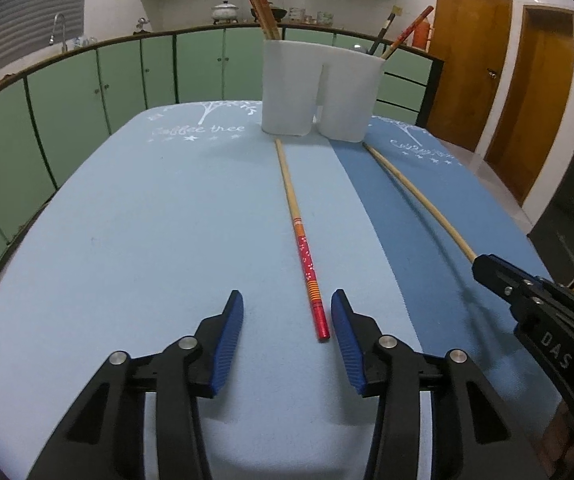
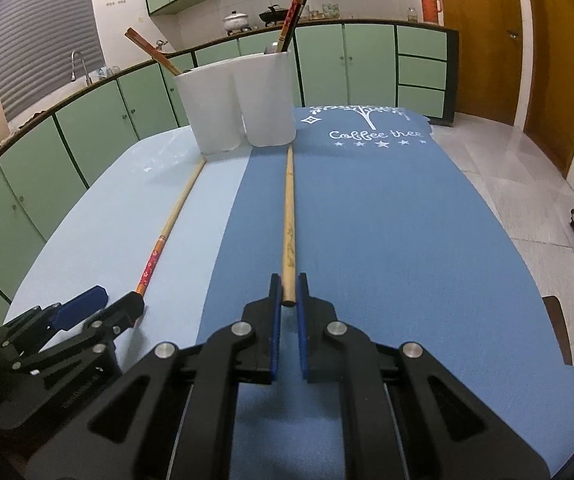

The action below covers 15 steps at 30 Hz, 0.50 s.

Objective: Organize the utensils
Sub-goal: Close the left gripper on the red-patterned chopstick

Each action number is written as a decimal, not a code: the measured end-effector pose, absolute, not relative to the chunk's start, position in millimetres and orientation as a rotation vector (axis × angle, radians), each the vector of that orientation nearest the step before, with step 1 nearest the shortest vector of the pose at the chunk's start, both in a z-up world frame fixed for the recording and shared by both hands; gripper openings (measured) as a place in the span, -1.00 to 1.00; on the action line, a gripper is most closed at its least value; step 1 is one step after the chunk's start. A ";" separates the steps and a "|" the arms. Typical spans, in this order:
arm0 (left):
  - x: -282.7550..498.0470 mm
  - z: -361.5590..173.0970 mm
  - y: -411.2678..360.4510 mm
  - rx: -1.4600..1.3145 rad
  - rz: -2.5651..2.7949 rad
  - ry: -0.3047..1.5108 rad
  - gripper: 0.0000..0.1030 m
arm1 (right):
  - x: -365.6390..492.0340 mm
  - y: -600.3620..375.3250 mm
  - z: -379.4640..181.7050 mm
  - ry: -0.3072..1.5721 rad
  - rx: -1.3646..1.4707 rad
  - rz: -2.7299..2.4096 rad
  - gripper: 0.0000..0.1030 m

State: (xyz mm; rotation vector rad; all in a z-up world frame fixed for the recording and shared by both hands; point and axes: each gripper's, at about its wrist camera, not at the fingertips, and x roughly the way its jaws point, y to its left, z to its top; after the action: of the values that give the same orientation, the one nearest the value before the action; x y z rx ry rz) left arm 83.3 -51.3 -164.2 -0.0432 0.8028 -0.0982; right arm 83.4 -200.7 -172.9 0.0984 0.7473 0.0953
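- Right tool point(image 2: 288, 292) is clamped on the near end of a plain wooden chopstick point(image 2: 288, 216), which lies on the dark-blue mat point(image 2: 387, 220); far tip touches the base of the white twin-cup holder point(image 2: 243, 100).
- Left tool point(image 1: 287, 320) is parted, pads off the red-handled chopstick point(image 1: 305, 248) lying btwn them w/ its butt close by the right pad point(image 1: 345, 332).
- That stick rests on the light-blue mat point(image 1: 147, 220), tip near the holder.
- Holder stands at the counter's far end w/ more chopsticks upright in both cups.
- Green cabinets point(image 1: 87, 80) behind.
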 end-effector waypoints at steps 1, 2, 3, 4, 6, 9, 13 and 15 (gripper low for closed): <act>83.3 -164.2 -52.4 -0.040 -0.093 0.804 -0.12 | 82.6 -200.5 -172.2 0.745 0.095 0.097 -0.88; 83.1 -164.4 -53.6 -0.037 -0.088 0.804 -0.12 | 82.8 -200.5 -171.6 0.743 0.093 0.097 -0.88; 83.0 -164.7 -55.1 -0.034 -0.083 0.805 -0.12 | 81.6 -200.5 -171.2 0.741 0.091 0.098 -0.88; 82.7 -165.0 -56.7 -0.025 -0.080 0.804 -0.21 | 81.3 -200.4 -170.9 0.739 0.090 0.098 -0.88; 82.3 -165.3 -57.0 -0.020 -0.084 0.807 -0.50 | 81.3 -200.5 -170.1 0.739 0.089 0.100 -0.88; 81.7 -165.1 -57.8 -0.019 -0.090 0.806 -0.83 | 81.2 -200.2 -168.5 0.738 0.085 0.102 -0.88; 82.1 -163.4 -54.4 -0.037 -0.099 0.809 -0.89 | 81.2 -198.5 -166.9 0.737 0.065 0.095 -0.88; 83.0 -162.6 -54.5 -0.039 -0.106 0.811 -0.89 | 81.9 -197.7 -166.0 0.740 0.050 0.089 -0.88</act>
State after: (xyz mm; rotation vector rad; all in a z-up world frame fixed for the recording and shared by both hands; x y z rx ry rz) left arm 83.0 -54.5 -162.6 -0.0389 0.8108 -0.1063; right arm 81.9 -197.7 -166.0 0.0505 0.7398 0.0886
